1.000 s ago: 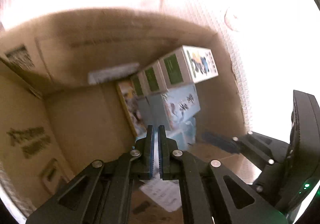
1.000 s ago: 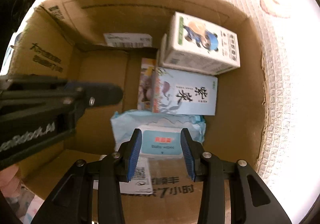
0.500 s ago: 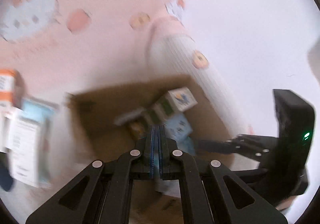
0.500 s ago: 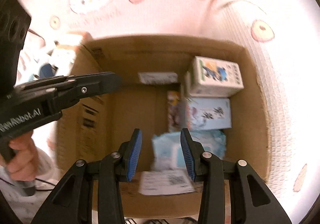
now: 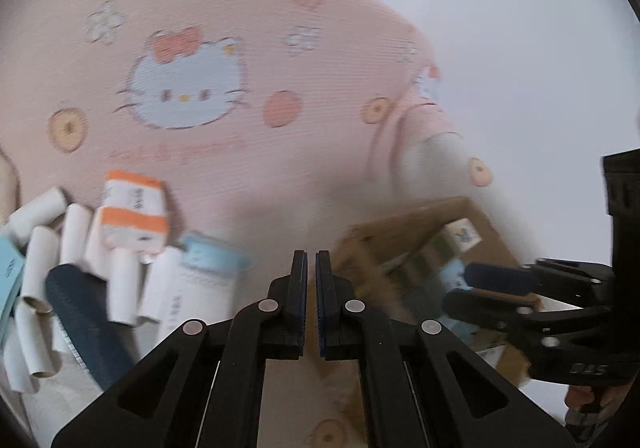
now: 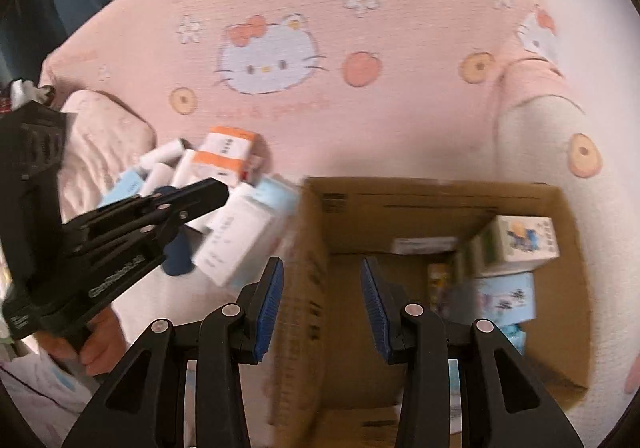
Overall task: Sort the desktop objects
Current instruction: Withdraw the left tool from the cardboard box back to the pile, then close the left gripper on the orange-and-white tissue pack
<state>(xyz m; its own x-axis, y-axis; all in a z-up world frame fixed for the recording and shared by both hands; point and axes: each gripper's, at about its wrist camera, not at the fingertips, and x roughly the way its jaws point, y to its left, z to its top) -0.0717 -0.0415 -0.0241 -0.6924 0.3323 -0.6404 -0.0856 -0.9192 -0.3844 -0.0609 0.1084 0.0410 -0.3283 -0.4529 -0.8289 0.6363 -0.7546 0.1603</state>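
Covering the surface is a pink blanket (image 6: 400, 120) printed with a cat face (image 6: 268, 58) (lettering blurred). Left hand-held gripper (image 5: 311, 280): nearly closed, empty, near the white tubes (image 5: 120, 280). Right hand-held gripper (image 6: 322, 288): wide, empty, above the cardboard box (image 6: 440, 208) holding cartons (image 6: 524, 236).

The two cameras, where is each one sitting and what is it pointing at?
Left wrist: sits on the left gripper, facing the pink blanket and the pile of white tubes; its near-shut fingers show, with the right gripper at the right.
Right wrist: sits on the right gripper, looking into the cardboard box; its open fingers show, plus the left gripper and a hand.
Both see: blanket, orange-and-white box, cardboard box.
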